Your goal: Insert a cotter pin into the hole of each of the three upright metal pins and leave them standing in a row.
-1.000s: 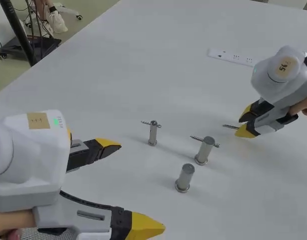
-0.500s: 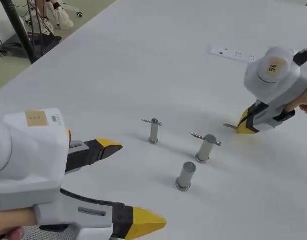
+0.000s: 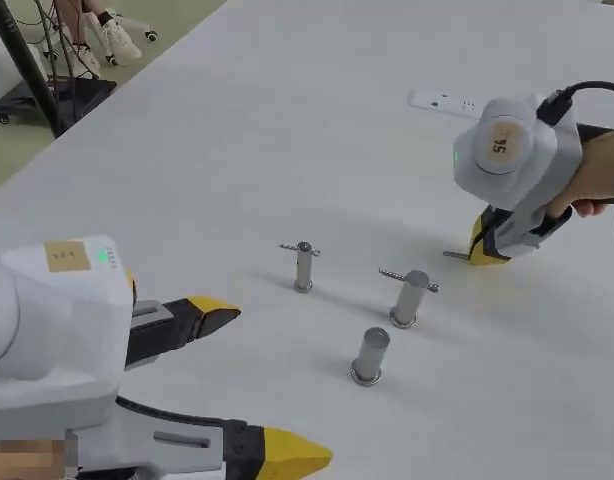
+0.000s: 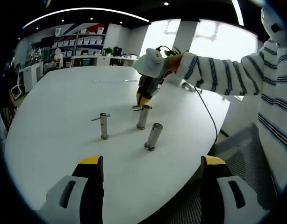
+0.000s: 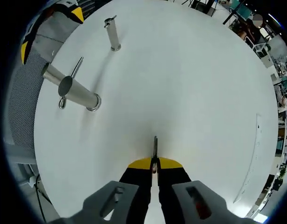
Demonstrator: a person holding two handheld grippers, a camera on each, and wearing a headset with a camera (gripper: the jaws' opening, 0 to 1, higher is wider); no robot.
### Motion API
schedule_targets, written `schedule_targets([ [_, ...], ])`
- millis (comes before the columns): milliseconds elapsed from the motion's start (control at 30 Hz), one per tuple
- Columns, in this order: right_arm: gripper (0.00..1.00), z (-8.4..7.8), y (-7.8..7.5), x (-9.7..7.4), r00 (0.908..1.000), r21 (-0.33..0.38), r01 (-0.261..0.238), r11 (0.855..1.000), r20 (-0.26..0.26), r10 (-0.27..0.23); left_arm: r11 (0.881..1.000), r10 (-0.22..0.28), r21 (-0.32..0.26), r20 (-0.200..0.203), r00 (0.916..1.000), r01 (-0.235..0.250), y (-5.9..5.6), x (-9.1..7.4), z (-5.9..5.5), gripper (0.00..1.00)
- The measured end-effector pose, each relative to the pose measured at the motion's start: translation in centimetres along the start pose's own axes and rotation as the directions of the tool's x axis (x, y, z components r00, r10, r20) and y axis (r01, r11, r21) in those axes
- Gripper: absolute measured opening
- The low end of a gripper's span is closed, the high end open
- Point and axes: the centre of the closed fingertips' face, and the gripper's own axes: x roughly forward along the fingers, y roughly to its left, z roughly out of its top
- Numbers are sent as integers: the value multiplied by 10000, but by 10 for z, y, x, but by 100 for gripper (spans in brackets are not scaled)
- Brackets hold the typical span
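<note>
So here's where we're at. Our left gripper (image 3: 272, 385) sits at the near edge of the desk (image 3: 287, 130), jaws wide apart with nothing between them, well away from the work.

Moving right, the first metal pin (image 3: 304, 268) is upright with a fitted cotter pin (image 3: 295, 247) through its top. The second metal pin (image 3: 408, 300) also has one through it. The third metal pin (image 3: 370, 355) stands just in front of those two and is bare, so we reckon that's the one left to do.

Further right, our right gripper (image 3: 479, 252) is down at the desk surface with its jaws pinched together on the loose cotter pin (image 3: 457, 256). The pin pokes out past the tips toward the metal pins.

What worries us:
- The grip is on a skinny bit of wire right at the tips, so it could twist or slip out on the lift.
- The bare pin is freestanding with nothing steadying it. A sideways push that misses the hole would probably tip it, maybe into its neighbour.
- We can't tell which way its hole faces from here.
</note>
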Motion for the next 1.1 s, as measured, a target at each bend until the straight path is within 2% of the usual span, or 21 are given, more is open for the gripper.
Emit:
schedule_targets([
  [200,0,0,0,0,9993,-112,-258,9996,-280,255,10000,-66,-19,-115,9999,66,-2,1,-2,83],
  [367,0,0,2,0,9988,-289,-325,9991,-374,314,9998,114,-141,-165,9998,-116,2,2,-4,81],
  [400,0,1,2,0,9995,-797,-204,9966,-268,183,9998,144,-130,-150,9998,-146,3,2,-4,81],
  [500,0,-1,-2,0,9999,-269,-112,9996,2,112,9996,209,-185,-119,9997,-211,5,1,-4,80],
  [633,0,-1,-1,-1,9994,-516,-173,9985,281,188,9996,225,-183,-103,9997,-227,6,1,-4,80],
  [733,0,-1,-1,-2,9992,-550,15,9985,389,6,9997,190,-154,-98,9998,-191,4,0,-3,80],
  [867,0,5,-1,-11,9949,-1,281,9996,974,-279,9995,263,167,-16,9997,-263,6,-1,-1,80],
  [1000,0,8,0,-30,9906,83,681,9976,1183,-686,9995,253,210,19,9997,-253,6,0,0,80],
  [1067,0,12,2,-40,9844,640,757,9951,1539,-848,9993,316,190,97,9995,-317,7,0,2,78],
  [1100,0,14,5,-43,9834,1006,598,9931,1647,-759,9991,385,181,143,9992,-388,9,0,3,77],
])
